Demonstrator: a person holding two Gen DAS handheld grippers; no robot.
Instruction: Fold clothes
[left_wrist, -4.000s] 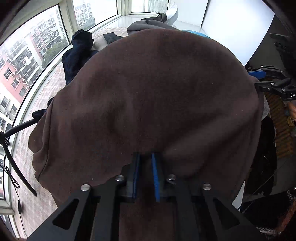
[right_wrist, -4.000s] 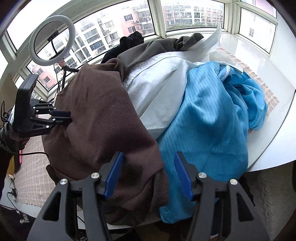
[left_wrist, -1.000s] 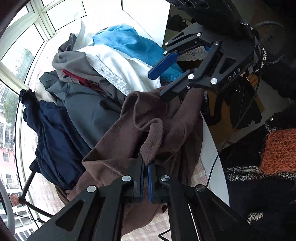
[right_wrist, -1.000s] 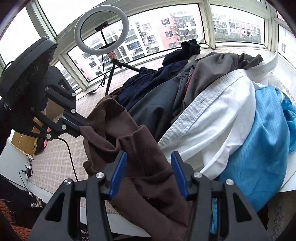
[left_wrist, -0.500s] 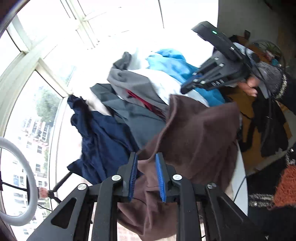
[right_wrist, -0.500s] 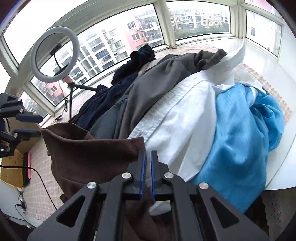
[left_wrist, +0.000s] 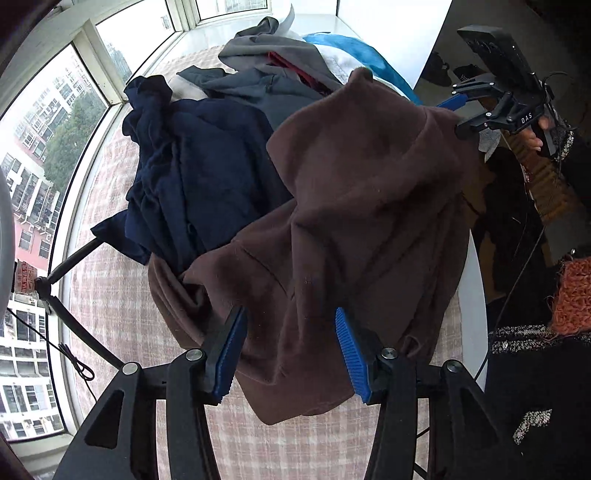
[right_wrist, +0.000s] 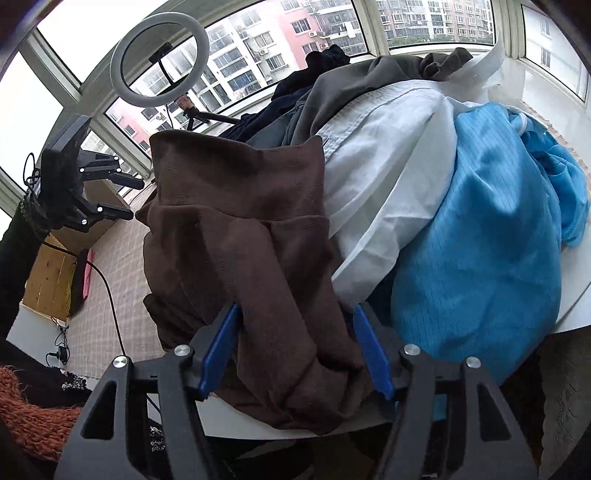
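Note:
A brown fleece garment (left_wrist: 369, 206) lies bunched at the near edge of the table, partly doubled over on itself (right_wrist: 240, 221). My left gripper (left_wrist: 288, 354) is open, and the brown cloth sits loose between its blue pads. My right gripper (right_wrist: 295, 350) is open too, straddling a hanging fold of the same garment. Each gripper shows in the other's view with its jaws apart: the right gripper (left_wrist: 454, 115) at the garment's far corner, the left gripper (right_wrist: 136, 199) just off its left side.
Behind the brown garment is a pile: navy clothes (left_wrist: 184, 177), a grey piece (right_wrist: 351, 85), a white shirt (right_wrist: 388, 155), a blue striped shirt (right_wrist: 480, 229). A ring light (right_wrist: 122, 62) stands by the windows. A checked cloth (left_wrist: 110, 295) covers the table. An orange knit sleeve (left_wrist: 572, 295) is at the right.
Half a second ago my right gripper was shut on the brown garment and the left was barely open. Now both stand wide open and the garment rests on the table.

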